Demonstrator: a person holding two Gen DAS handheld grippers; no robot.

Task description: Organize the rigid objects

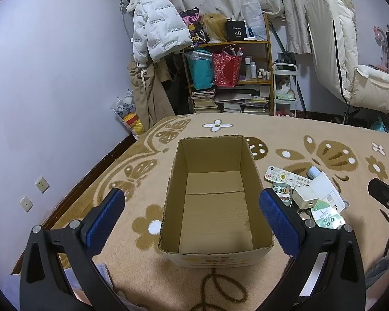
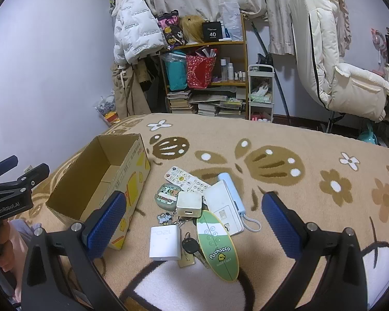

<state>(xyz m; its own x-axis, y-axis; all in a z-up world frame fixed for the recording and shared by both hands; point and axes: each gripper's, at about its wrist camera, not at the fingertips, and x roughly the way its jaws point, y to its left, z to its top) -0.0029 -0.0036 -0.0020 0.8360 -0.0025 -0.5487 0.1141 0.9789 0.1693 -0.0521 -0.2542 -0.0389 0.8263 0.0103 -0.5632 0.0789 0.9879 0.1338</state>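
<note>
Clutter lies beside empty box; each gripper gapes, holding nothing.

An open cardboard box stands empty on the bed. Just beside it lies a touching heap: white remote, green oval case, cream cube charger, white adapter, green Pochacco board, pale blue power bank, car key

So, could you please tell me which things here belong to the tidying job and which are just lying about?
Job:
cardboard box, empty
remote control
white charger
cream cube charger
green oval board
keys
blue power bank

Lying about:
bookshelf
white jacket
trolley
</note>
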